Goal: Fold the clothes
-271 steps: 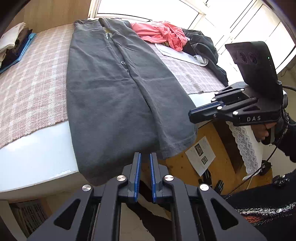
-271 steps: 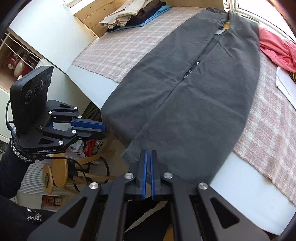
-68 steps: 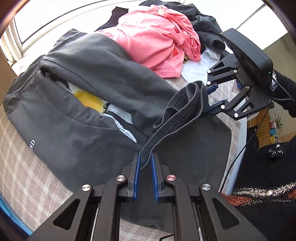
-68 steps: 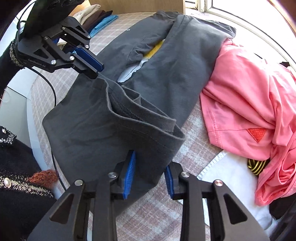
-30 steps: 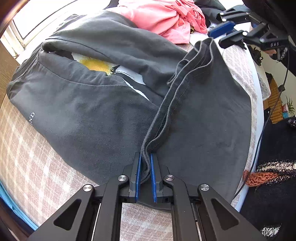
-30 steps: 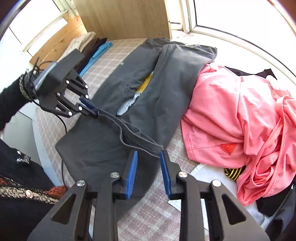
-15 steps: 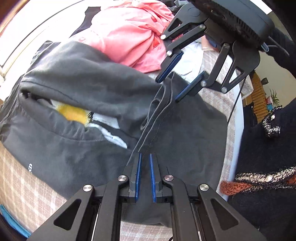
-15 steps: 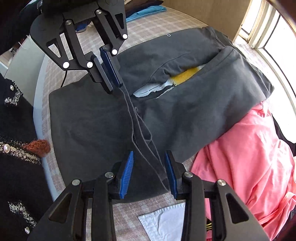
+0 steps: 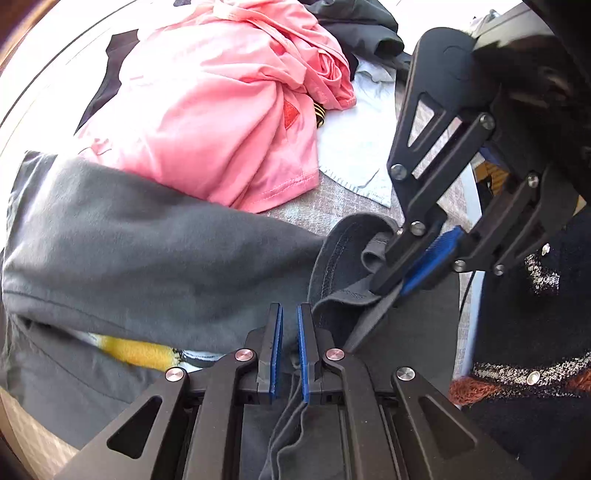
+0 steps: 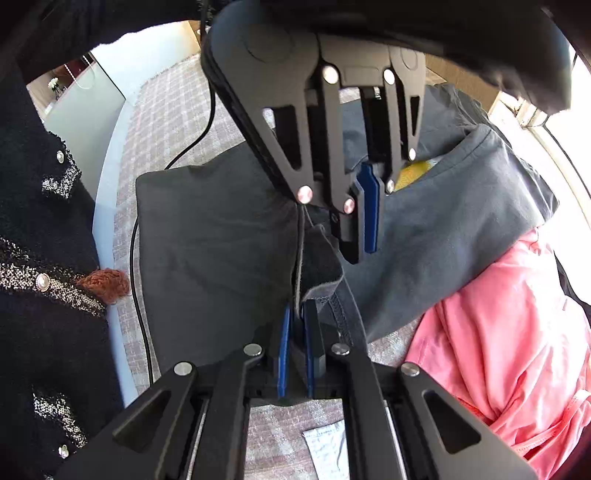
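A long dark grey garment (image 9: 147, 251) lies folded back on itself over the checked cover (image 10: 159, 110), with a yellow print (image 9: 136, 350) showing in its opening. Its hem is bunched between both grippers. My left gripper (image 9: 288, 314) points steeply down and is closing on a strip of hem that hangs between its blue pads. My right gripper (image 10: 295, 321) is closing too, pinching the hem edge. In the left wrist view the right gripper (image 9: 391, 288) grips the same fold just to the right. The left gripper (image 10: 360, 247) hangs close above in the right wrist view.
A crumpled pink garment (image 9: 207, 110) lies beside the grey one, with a white cloth (image 9: 354, 147) and a black garment (image 9: 354, 29) past it. A person in a black cardigan (image 10: 44, 258) stands at the table edge. A black cable (image 10: 140, 295) trails over the grey cloth.
The right gripper's jaws, wide around the hem half a second ago, have closed on it. The two grippers have come much closer together, and the hem between them has bunched up.
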`<state>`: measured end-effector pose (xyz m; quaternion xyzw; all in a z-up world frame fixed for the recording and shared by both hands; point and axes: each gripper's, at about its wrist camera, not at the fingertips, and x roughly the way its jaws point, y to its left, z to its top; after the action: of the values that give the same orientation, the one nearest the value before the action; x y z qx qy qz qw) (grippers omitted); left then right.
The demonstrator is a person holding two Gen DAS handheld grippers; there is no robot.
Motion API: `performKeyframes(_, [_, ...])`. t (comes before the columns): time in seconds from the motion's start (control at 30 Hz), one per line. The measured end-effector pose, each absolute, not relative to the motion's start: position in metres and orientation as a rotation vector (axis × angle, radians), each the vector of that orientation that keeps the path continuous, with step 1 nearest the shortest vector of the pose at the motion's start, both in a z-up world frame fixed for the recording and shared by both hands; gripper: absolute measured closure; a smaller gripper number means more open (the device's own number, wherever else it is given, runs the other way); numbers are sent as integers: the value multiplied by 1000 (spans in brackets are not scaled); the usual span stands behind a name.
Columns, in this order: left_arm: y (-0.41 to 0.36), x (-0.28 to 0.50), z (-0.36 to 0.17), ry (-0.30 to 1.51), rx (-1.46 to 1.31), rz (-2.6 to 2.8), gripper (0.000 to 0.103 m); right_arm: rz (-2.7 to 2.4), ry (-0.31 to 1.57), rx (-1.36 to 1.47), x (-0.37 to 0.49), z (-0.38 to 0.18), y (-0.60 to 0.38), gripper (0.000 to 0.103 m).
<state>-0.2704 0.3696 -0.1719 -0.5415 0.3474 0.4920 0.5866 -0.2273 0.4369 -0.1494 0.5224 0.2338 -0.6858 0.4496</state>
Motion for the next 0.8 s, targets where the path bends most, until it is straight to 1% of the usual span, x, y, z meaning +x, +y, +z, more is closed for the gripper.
performKeyframes(0.2, [368,-251,-171,896,-1205,1012,97,-1767,604,1261,-220,-146,436,96])
performKeyframes(0.3, [357,-252,-163,880,-1199,1016,97,-1793,605,1266,-221,-147,437,96])
performKeyframes(0.43, [375,-243,-170,862,-1184,1002,97,-1816,611,1271,-227,-147,434,96])
performKeyframes(0.5, [388,-232,-178,884,-1169,985,97,-1813,623,1280,-230,-147,432,96])
performKeyframes(0.57, [391,-227,-174,923,-1132,992,97,-1830,647,1271,-230,-145,429,96])
performKeyframes(0.7, [395,-242,-166,879,-1126,994,96,-1889,743,1282,-238,-151,428,95])
performKeyframes(0.77, [399,-255,-170,861,-1139,988,96,-1922,771,1334,-245,-157,431,91])
performKeyframes(0.8, [401,-259,-172,853,-1144,991,96,-1931,754,1351,-246,-158,432,91])
